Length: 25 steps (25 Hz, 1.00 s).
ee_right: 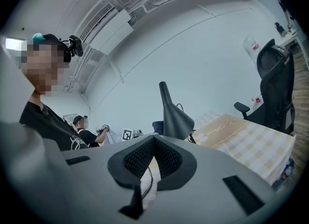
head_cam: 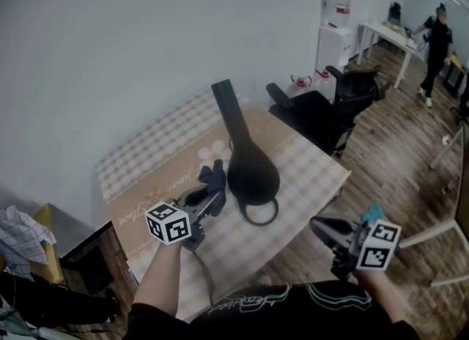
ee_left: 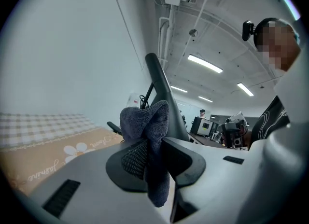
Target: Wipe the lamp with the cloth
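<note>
A black lamp (head_cam: 248,157) with a flared shade and a long neck lies across the checked tablecloth (head_cam: 308,185), its neck toward the wall. A dark blue cloth (head_cam: 214,179) is pinched in my left gripper (head_cam: 212,198), which is shut on it just left of the lamp's shade. In the left gripper view the cloth (ee_left: 147,141) bunches up between the jaws, with the lamp neck (ee_left: 161,92) right behind. My right gripper (head_cam: 322,226) hangs off the table's near right edge with its jaws together and nothing in them; the right gripper view has the lamp (ee_right: 175,114) ahead.
A black cord loop (head_cam: 260,212) lies by the lamp's base. A black office chair (head_cam: 333,108) stands at the table's far right. A dark cabinet (head_cam: 88,258) is to the left. A person (head_cam: 440,42) stands far back by a white table.
</note>
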{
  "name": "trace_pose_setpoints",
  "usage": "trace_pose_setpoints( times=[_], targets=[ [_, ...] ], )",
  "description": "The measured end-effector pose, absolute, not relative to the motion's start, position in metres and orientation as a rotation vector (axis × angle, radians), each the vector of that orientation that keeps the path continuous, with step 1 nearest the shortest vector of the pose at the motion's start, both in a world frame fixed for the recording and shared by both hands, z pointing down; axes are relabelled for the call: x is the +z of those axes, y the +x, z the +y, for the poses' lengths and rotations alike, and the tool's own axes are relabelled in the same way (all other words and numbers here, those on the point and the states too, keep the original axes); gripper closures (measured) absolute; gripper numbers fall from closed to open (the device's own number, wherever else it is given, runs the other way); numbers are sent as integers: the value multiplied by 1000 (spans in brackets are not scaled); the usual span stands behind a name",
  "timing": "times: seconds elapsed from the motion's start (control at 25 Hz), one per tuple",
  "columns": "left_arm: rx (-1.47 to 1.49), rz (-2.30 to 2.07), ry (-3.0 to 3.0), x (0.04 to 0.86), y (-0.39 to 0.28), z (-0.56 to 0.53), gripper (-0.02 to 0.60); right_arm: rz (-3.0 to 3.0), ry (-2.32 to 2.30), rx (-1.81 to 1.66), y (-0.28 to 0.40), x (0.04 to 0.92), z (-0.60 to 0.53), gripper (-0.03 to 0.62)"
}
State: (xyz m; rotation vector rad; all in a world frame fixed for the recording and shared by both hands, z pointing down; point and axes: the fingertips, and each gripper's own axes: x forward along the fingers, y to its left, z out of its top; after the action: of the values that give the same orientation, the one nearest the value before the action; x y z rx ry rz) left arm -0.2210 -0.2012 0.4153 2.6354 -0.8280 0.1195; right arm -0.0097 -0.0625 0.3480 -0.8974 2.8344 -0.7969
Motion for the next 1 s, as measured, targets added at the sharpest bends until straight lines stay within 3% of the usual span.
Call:
trace_pose_setpoints(
  times=[0.52, 1.0],
  targets=[
    [-21, -985, 2859, 273, -225, -212, 509, 2832, -844, -760, -17, 341, -62, 583],
    [112, -1151, 3031, 195, -196, -243, 509, 2821, -847, -716, -15, 330, -74, 583]
  ],
)
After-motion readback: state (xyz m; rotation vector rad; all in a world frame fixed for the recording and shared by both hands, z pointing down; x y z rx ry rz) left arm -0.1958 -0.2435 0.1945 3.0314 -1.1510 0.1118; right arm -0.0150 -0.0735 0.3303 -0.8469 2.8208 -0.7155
